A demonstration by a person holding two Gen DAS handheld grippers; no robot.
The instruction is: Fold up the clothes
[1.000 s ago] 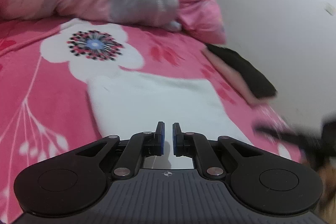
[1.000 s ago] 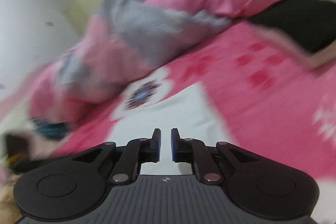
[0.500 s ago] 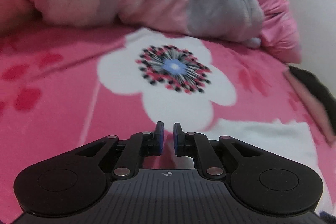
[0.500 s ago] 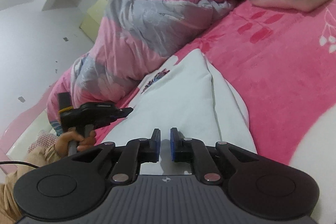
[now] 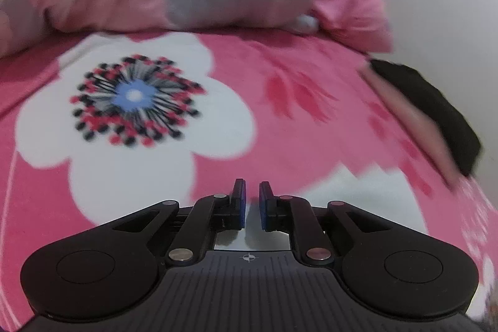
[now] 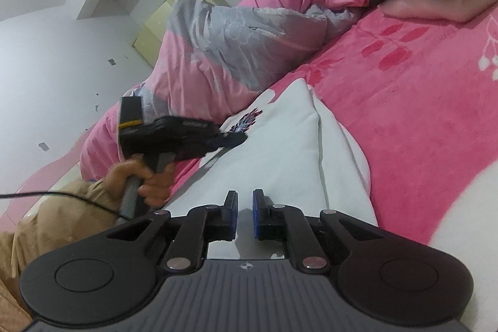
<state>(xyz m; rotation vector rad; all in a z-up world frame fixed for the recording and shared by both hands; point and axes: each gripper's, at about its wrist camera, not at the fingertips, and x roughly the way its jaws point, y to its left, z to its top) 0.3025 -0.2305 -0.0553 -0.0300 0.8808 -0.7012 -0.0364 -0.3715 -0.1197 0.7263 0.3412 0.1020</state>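
The folded white garment (image 6: 280, 145) lies on the pink flowered bed (image 6: 420, 120), near the quilt (image 6: 224, 45). The left hand-held gripper (image 5: 252, 207) hangs clenched and empty over the bed; the right hand-held gripper (image 6: 245, 213), also clenched and empty, hovers above the garment's near end

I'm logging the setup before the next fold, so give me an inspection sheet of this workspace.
Surface: pink flowered blanket covering the bed.
Job's things: white garment, partly folded, lying flat on the blanket.
Clutter: pink and grey quilt bunched at the far side; a person's bare foot resting on the blanket.
Grippers: left gripper nearly shut, empty, over the blanket; right gripper nearly shut, empty, over the garment.
Cables: black cable running to the left handle.
Surroundings: white wall; pale cabinet behind the quilt.
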